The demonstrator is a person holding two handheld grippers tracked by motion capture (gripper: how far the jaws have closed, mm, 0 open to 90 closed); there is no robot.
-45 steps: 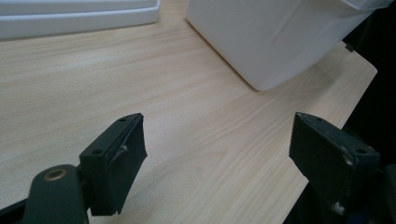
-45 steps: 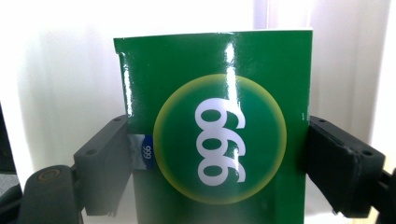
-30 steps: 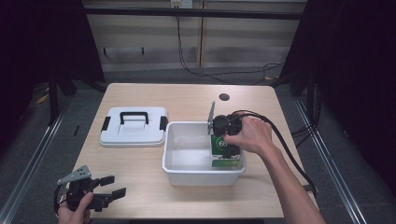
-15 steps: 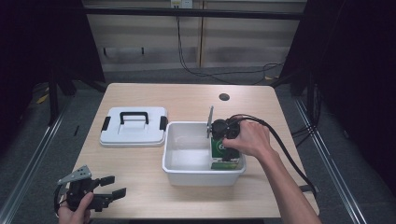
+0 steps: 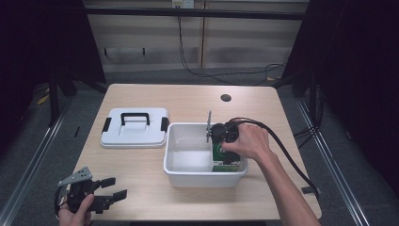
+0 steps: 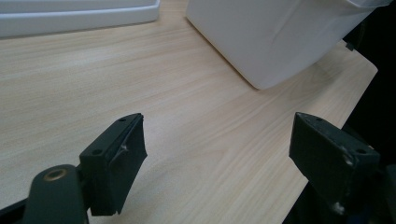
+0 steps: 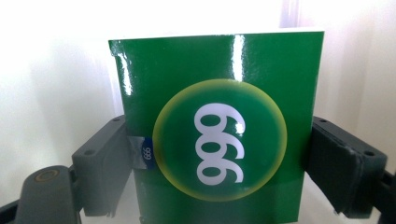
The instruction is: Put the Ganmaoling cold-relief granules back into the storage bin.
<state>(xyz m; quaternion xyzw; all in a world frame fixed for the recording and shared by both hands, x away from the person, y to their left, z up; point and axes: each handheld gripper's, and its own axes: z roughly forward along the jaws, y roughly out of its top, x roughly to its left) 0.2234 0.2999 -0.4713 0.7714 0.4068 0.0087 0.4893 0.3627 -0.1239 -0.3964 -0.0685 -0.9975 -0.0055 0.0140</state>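
A glossy green box (image 7: 217, 140) marked with white digits inside a yellow-ringed circle stands between the two black jaws of the right gripper (image 7: 217, 163), which press against its left and right sides, so the box is clamped across its width. In the high view the same green box (image 5: 221, 153) sits low inside the right end of a white tub (image 5: 188, 176), close to the tub's right wall, with the right gripper (image 5: 222, 141) pointing down into the tub and the person's right hand (image 5: 249, 141) wrapped over the gripper's body. A black cable (image 5: 287, 155) loops away from that gripper toward the right edge of the table (image 5: 188, 96). Just beside the tub on its left lies a white lid (image 5: 135, 127) with a dark handle and dark clips at each end, flat on the wood and apart from the tub. Near the table's front left corner the left gripper (image 5: 115, 188) rests low over the bare tabletop in the person's left hand (image 5: 75, 212), its jaws spread wide with nothing between them; the left gripper view shows wood grain between the jaws and the tub's outer wall (image 6: 280, 37) farther ahead.
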